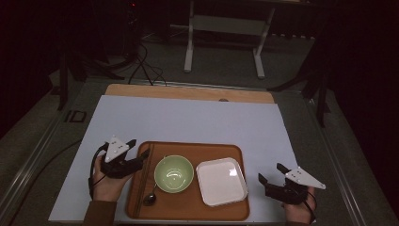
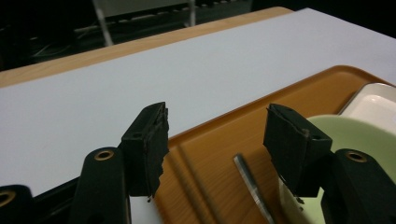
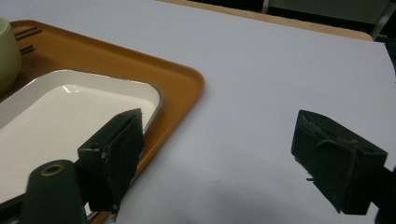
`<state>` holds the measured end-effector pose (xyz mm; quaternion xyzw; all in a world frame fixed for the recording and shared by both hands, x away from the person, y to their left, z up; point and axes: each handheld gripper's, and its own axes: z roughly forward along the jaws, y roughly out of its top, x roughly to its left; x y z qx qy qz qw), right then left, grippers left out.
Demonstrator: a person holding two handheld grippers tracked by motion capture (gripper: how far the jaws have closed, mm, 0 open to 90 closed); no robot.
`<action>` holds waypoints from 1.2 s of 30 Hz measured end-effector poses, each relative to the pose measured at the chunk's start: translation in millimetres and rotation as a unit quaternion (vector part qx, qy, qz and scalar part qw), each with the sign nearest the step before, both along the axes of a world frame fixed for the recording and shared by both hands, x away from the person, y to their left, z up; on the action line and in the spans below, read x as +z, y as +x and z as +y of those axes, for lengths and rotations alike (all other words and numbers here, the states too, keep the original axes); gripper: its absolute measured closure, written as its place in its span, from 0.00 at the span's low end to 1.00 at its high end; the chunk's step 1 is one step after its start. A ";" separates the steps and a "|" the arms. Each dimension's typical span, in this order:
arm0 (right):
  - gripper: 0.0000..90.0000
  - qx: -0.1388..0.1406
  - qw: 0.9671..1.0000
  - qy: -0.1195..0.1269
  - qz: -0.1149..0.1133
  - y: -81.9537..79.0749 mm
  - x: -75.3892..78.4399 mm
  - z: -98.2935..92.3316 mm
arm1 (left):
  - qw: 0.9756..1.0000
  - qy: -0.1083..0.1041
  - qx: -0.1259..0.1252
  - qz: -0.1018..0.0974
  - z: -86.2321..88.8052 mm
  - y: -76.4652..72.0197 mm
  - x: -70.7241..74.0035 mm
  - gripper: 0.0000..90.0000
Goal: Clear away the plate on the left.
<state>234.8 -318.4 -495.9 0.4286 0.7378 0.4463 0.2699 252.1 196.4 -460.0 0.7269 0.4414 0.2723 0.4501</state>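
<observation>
An orange tray (image 1: 188,209) lies at the table's near edge. On it a green bowl (image 1: 174,173) stands left of a white square plate (image 1: 221,181). A metal spoon (image 1: 151,197) and dark chopsticks (image 1: 141,183) lie along the tray's left side. My left gripper (image 1: 140,148) hovers open over the tray's left rim, nothing between its jaws. In the left gripper view the jaws of the left gripper (image 2: 217,116) frame the tray (image 2: 299,88), the spoon handle (image 2: 247,177) and the bowl (image 2: 359,133). My right gripper (image 1: 271,172) stands open over the white sheet, right of the tray; the right gripper (image 3: 219,119) is beside the plate (image 3: 60,112).
A white sheet (image 1: 188,117) covers the table, with a wooden strip (image 1: 188,92) bare along the far edge. Beyond it a white metal stand (image 1: 221,23) and cables (image 1: 146,66) rest on the dark floor. The bowl (image 3: 7,46) and chopsticks (image 3: 25,35) edge into the right gripper view.
</observation>
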 end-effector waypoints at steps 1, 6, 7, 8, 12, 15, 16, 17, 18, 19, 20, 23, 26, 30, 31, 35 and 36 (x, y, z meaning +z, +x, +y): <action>0.19 0.000 1.000 0.000 0.000 0.0 0.0 0.1 | 1.000 -0.009 0.014 -0.004 9.2 -5.9 -3.4 0.43; 0.19 0.000 1.000 0.001 0.000 -0.3 0.3 0.3 | 0.999 -0.021 0.037 0.005 26.6 -18.0 -9.4 0.41; 0.19 0.000 1.000 0.001 -0.001 -0.4 0.4 0.1 | 0.999 -0.021 0.037 0.005 26.6 -18.0 -9.4 0.40; 0.19 0.000 1.000 0.001 -0.001 -0.4 0.4 0.1 | 0.999 -0.019 0.040 0.006 29.1 -20.4 -10.0 0.40; 0.19 -0.001 1.000 0.003 0.000 -0.8 0.8 -0.3 | 0.999 -0.014 0.051 -0.001 37.6 -27.9 -11.0 0.38; 0.19 -0.002 1.000 0.004 -0.002 -0.9 1.1 -1.0 | 0.997 -0.016 0.069 -0.013 50.1 -37.2 -12.4 0.37; 0.19 -0.002 1.000 0.004 -0.002 -1.0 1.2 -0.9 | 0.997 -0.016 0.069 -0.013 50.1 -37.2 -12.4 0.37; 0.19 -0.002 1.000 0.004 -0.002 -1.0 1.3 -0.9 | 0.997 -0.018 0.073 -0.015 52.1 -38.4 -12.9 0.37; 0.19 -0.001 1.000 0.004 -0.003 -1.0 1.4 -0.9 | 0.997 -0.020 0.075 -0.016 54.0 -39.4 -13.2 0.37; 0.19 -0.002 1.000 0.004 -0.003 -1.0 1.5 -1.0 | 0.997 -0.020 0.079 -0.017 57.5 -41.4 -13.9 0.37; 0.19 -0.002 1.000 0.004 -0.003 -1.0 1.5 -1.0 | 0.997 -0.020 0.079 -0.017 57.5 -41.4 -13.9 0.37; 0.19 -0.002 1.000 0.006 -0.003 -1.2 1.8 -1.3 | 0.996 -0.017 0.087 -0.020 61.3 -43.5 -14.2 0.36; 0.19 -0.002 1.000 0.006 -0.003 -1.2 1.7 -1.3 | 0.995 -0.019 0.094 -0.021 65.6 -44.0 -14.0 0.35; 0.19 -0.001 1.000 0.004 -0.003 -1.0 1.5 -0.9 | 0.994 -0.024 0.104 -0.021 69.2 -44.2 -14.2 0.34; 0.19 -0.001 1.000 0.004 -0.003 -1.0 1.5 -0.9 | 0.994 -0.024 0.106 -0.022 69.6 -44.3 -14.4 0.34; 0.19 -0.001 1.000 0.004 -0.003 -1.2 1.5 -0.8 | 0.994 -0.023 0.108 -0.020 70.8 -43.5 -16.0 0.34; 0.19 -0.001 1.000 0.003 -0.003 -1.1 1.5 -0.8 | 0.993 -0.020 0.111 -0.019 71.4 -42.7 -17.1 0.34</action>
